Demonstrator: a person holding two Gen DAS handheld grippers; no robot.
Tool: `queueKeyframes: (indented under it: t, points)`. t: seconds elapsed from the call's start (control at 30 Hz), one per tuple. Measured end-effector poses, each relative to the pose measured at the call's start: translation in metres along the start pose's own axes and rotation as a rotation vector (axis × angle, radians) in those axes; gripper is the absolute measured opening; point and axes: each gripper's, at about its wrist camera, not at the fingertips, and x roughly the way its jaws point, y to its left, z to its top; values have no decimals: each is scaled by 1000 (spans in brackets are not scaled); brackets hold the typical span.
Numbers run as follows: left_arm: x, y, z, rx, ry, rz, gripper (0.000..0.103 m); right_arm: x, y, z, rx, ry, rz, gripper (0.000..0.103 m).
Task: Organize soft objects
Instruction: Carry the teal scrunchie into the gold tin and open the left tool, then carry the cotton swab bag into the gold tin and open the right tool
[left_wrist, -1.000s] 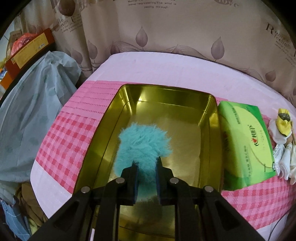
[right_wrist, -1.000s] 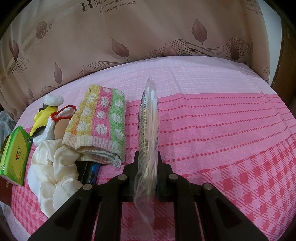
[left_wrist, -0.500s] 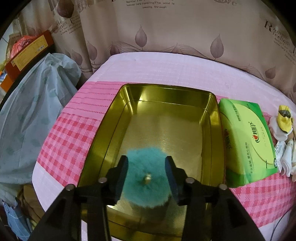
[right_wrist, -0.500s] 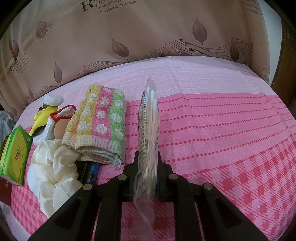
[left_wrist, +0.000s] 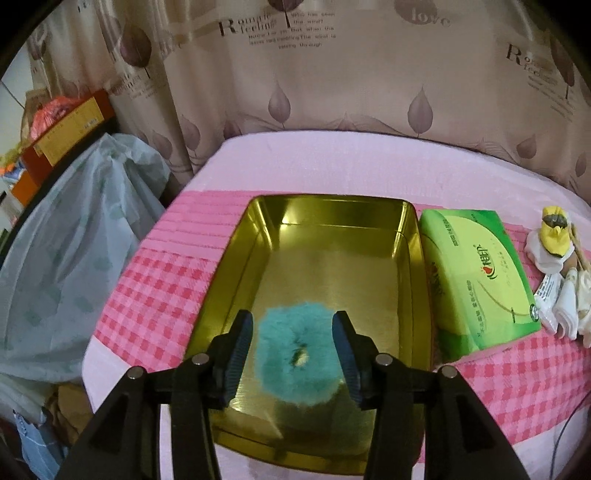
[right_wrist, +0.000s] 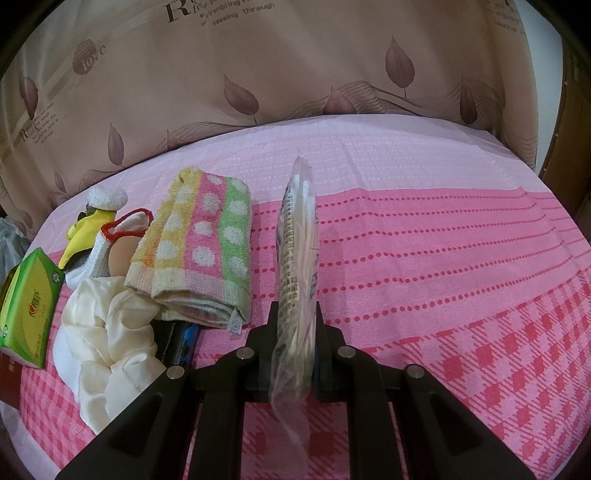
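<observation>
A fluffy teal scrunchie (left_wrist: 295, 350) lies flat on the floor of the gold tin (left_wrist: 332, 199), near its front wall. My left gripper (left_wrist: 292, 325) hovers over it with its jaws opening; the scrunchie sits between the pads (left_wrist: 240, 343) with a gap on both sides. In the right wrist view my right gripper (right_wrist: 297, 314) is shut on a clear bag of cotton swabs (right_wrist: 301, 229), held upright above the pink cloth. A dotted folded towel (right_wrist: 207, 240) and a cream scrunchie (right_wrist: 107, 332) lie to its left.
A green tissue pack (left_wrist: 476, 273) lies against the tin's right side. Right of it are a yellow-and-white soft toy (left_wrist: 554, 229) and white cloth items. A grey plastic bag (left_wrist: 66, 258) bulges off the table's left edge. A leaf-print curtain hangs behind.
The left jaws have spread and let go of the teal scrunchie, which now lies flat in the tin. The left gripper has drawn back a little. The right gripper and its bag have not moved.
</observation>
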Motion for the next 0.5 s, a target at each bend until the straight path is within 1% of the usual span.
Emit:
queueKeyframes:
  t: [0.1, 0.2, 0.3, 0.4, 0.5]
  points:
    - [-6, 4, -4, 11, -37, 32, 46, -4, 0, -1, 0, -19, -5, 12]
    - [-9, 10, -10, 11, -60, 47, 46, -11, -2, -2, -9, -49, -16, 12]
    - [-8, 21, -16, -13, -62, 34, 46, -19, -4, -4, -19, -80, -30, 12]
    - [-7, 30, -18, -50, -53, 16, 46, -25, -5, -8, -14, -65, -43, 12]
    - [-11, 38, -18, -81, -74, -6, 46, -34, -8, -15, 2, -57, -58, 12]
